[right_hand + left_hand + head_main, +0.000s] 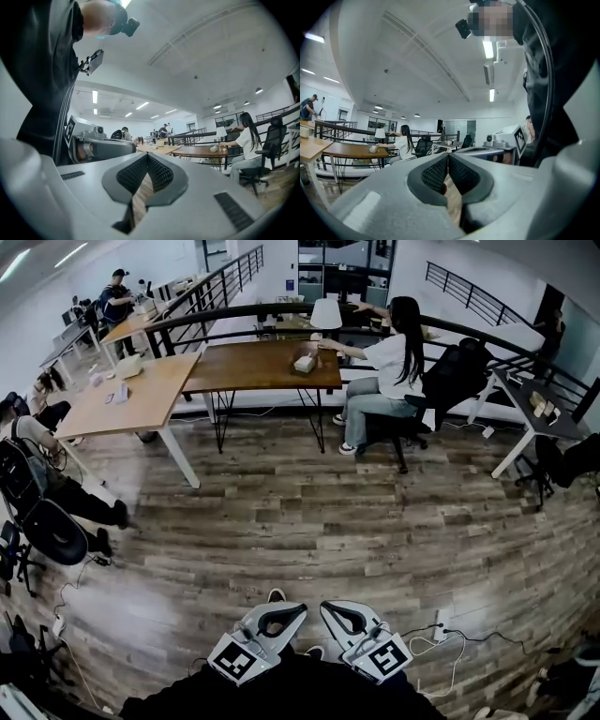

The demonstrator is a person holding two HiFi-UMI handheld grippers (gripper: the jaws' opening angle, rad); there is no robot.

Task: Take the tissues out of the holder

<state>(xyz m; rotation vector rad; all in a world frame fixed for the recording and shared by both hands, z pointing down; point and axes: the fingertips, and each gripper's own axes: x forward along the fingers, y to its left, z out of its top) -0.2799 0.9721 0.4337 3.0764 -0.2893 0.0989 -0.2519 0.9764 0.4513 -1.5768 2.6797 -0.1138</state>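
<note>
The tissue holder (305, 363), a small pale box, stands on the dark wooden table (253, 371) far across the room. It shows small in the left gripper view (373, 149) and the right gripper view (214, 148). Both grippers are held low and close to my body, far from the table. My left gripper (286, 615) (448, 157) is shut with nothing between its pads. My right gripper (343, 614) (147, 155) is shut and empty too, side by side with the left.
A person (386, 371) sits on a black chair at the dark table's right end, reaching toward a white lamp (325, 313). A light wooden table (122, 395) stands to the left. Black chairs (47, 521) line the left side. White cables (450, 643) lie on the wood floor.
</note>
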